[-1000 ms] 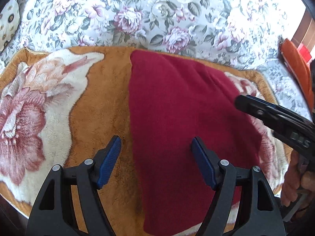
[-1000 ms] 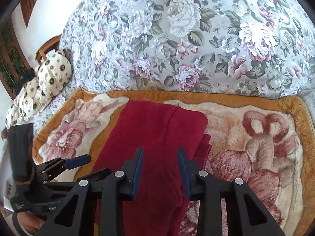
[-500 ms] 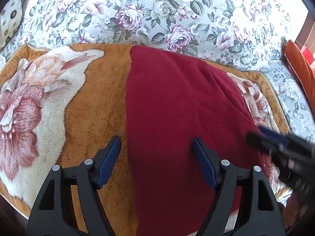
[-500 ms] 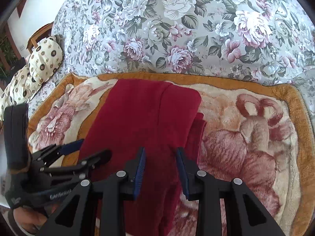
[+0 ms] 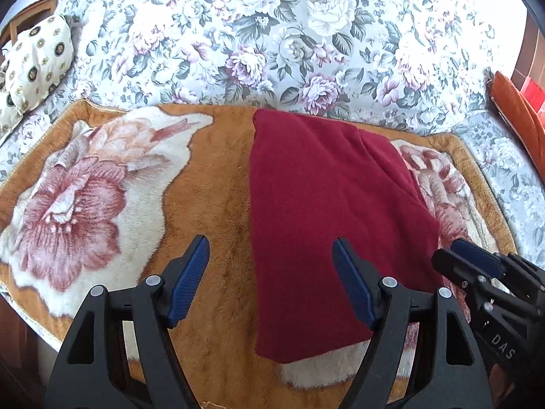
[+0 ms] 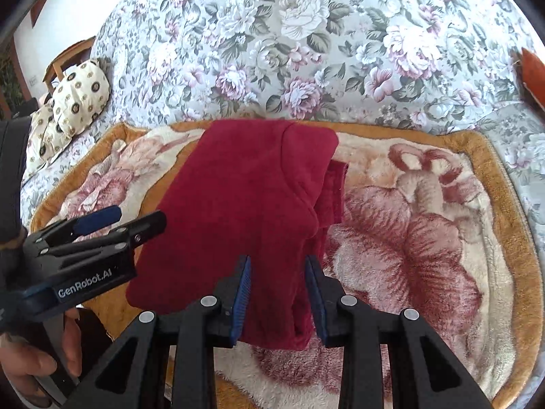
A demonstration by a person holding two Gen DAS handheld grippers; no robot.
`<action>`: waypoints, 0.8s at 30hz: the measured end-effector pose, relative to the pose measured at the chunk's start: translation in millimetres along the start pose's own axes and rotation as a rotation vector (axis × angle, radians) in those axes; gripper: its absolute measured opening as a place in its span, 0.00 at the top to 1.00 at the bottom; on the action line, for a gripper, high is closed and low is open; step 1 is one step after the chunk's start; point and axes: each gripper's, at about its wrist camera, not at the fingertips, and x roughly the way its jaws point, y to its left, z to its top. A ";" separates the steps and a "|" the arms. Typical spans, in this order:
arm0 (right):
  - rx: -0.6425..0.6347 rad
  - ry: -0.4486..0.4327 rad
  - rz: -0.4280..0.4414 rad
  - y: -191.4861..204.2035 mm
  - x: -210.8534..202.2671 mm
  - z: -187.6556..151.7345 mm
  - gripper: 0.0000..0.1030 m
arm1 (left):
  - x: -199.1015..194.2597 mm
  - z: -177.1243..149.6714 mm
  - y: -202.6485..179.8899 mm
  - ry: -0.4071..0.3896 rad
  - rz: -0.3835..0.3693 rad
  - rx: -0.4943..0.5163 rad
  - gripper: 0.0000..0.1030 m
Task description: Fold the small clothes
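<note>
Red garment (image 5: 327,218) lay folded lengthwise into a long panel on the plush tan blanket (image 5: 211,184) with its large pink flower print, which itself covered part of the floral bedspread (image 5: 272,34). How many layers the fold held could not be made out from the left wrist view, where only one smooth top face showed; the right wrist view gave more, with a narrower strip of the same red cloth (image 6: 335,187) poking out from under the right edge of the top panel. The near end of the garment was partly hidden in that view behind the right gripper (image 6: 277,293), whose blue-padded fingers stood a little apart on either side of the cloth's near right corner (whether the pads actually touched the fabric was not clear). The left gripper (image 5: 272,279) hovered with its fingers spread wide, one over the bare blanket and the other over the garment, holding nothing. The hand (image 6: 37,361) gripping its handle was cut off by the picture's lower left edge. A cream patterned pillow (image 5: 37,58) sat at the far left of the bed, and an orange object (image 5: 517,116) at the far right was cropped too tightly to identify.
</note>
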 end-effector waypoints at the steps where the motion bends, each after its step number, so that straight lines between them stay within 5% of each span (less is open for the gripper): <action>1: 0.004 -0.017 -0.015 1.1 -6.1 1.5 0.70 | -8.9 -0.8 0.0 -0.022 0.011 0.002 0.27; 12: 0.021 -0.097 -0.061 15.3 -39.8 8.7 0.68 | -71.6 -10.9 3.0 -0.167 0.071 0.015 0.27; 24: 0.031 -0.127 -0.068 18.1 -52.4 4.1 0.60 | -87.5 -18.6 1.0 -0.205 0.084 0.038 0.27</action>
